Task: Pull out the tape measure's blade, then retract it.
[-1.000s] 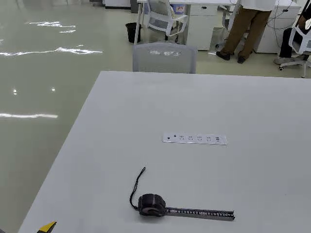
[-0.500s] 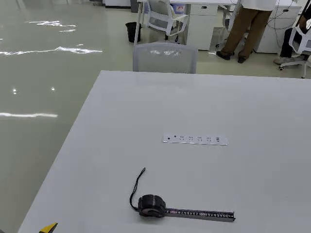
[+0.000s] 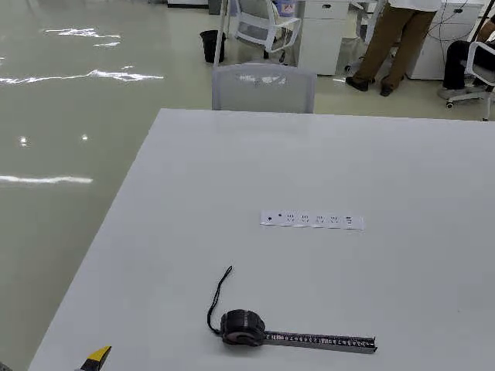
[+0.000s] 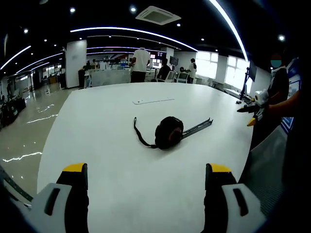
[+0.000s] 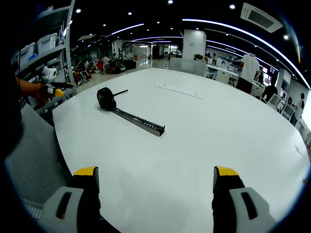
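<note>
A black tape measure (image 3: 242,327) lies near the table's front edge with its blade (image 3: 321,340) pulled out to the right and its black strap (image 3: 217,297) curling away. One yellow fingertip (image 3: 97,358) of my left gripper pokes in at the bottom left, well clear of the case. In the left gripper view my left gripper (image 4: 146,194) stands open, with the tape measure (image 4: 168,132) ahead of its jaws. My right gripper (image 5: 155,194) is open too, off the table's edge, with the blade's end (image 5: 158,128) nearest and the case (image 5: 105,97) beyond.
A white power strip (image 3: 311,220) is set flat in the table (image 3: 402,154) beyond the tape measure. A grey chair (image 3: 263,86) stands at the far edge. People stand and sit at desks at the back right (image 3: 390,39).
The head camera has tilted down slightly. My left gripper's yellow fingertip has come a little further into view at the bottom left. The tape measure and blade lie as before.
</note>
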A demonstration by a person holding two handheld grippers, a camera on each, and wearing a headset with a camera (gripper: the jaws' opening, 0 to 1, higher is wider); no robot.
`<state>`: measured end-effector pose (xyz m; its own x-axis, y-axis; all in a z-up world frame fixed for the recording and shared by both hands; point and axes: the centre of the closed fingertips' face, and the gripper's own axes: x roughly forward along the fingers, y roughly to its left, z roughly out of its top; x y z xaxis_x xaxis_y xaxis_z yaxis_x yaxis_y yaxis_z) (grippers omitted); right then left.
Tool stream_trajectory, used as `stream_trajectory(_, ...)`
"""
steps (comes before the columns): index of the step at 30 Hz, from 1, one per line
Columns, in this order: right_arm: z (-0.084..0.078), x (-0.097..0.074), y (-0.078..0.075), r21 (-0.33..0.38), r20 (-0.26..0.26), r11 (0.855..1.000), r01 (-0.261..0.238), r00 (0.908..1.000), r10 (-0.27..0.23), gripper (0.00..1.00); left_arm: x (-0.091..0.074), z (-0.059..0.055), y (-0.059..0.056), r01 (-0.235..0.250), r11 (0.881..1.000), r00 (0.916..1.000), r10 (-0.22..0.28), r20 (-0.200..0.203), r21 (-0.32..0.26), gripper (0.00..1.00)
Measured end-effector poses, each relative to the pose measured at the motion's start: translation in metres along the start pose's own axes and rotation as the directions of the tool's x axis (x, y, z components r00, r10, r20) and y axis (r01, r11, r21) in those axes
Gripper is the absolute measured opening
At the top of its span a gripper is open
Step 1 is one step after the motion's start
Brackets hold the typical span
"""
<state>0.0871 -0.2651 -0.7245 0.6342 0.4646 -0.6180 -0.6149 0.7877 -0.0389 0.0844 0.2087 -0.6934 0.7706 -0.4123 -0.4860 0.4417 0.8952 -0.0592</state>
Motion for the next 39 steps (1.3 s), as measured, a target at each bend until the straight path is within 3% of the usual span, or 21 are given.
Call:
stream_trajectory(2,0.002,0.004,0.001,-0.014,-0.006,1.0,-0.009,0.9999,0.009,1.0,0.002,-0.007,-0.001,0.014,1.0,0.9999,-0.014,0.001,0.01,0.99)
stream_trajectory(3,0.003,0.007,0.001,-0.027,-0.007,0.999,-0.016,0.9999,0.016,0.99,0.012,-0.004,-0.011,0.021,1.0,0.9998,-0.021,0.001,0.01,0.99)
stream_trajectory(5,0.0,0.012,0.0,-0.069,-0.03,0.997,-0.033,0.9991,0.031,0.99,0.018,-0.002,-0.018,0.013,1.0,0.9999,-0.012,-0.011,0.025,0.99)
stream_trajectory(8,0.004,0.02,0.008,-0.092,-0.048,0.992,-0.091,0.9951,0.086,1.0,0.023,0.005,-0.023,0.017,1.0,0.9998,-0.017,0.005,0.019,0.99)
stream_trajectory(9,0.005,0.022,0.008,-0.102,-0.048,0.991,-0.089,0.9953,0.085,1.0,0.024,0.009,-0.025,0.013,1.0,0.9999,-0.013,0.008,0.024,0.99)
stream_trajectory(16,0.018,0.031,0.004,-0.119,-0.049,0.988,-0.098,0.9945,0.093,0.98,0.033,0.017,-0.02,-0.035,0.999,0.9988,0.034,0.035,0.023,0.99)
stream_trajectory(19,0.02,0.035,0.002,-0.143,-0.062,0.984,-0.108,0.993,0.1,0.96,0.038,0.014,-0.016,-0.049,0.999,0.9983,0.048,0.033,0.011,0.99)
stream_trajectory(31,0.025,0.051,0.0,-0.205,-0.112,0.965,-0.163,0.9835,0.142,0.92,0.067,0.014,-0.042,-0.035,0.999,0.9991,0.035,0.023,-0.008,0.99)
stream_trajectory(39,0.026,0.06,0.0,-0.24,-0.138,0.951,-0.193,0.9768,0.164,0.89,0.081,0.017,-0.044,-0.061,0.998,0.9978,0.061,0.024,-0.009,0.99)
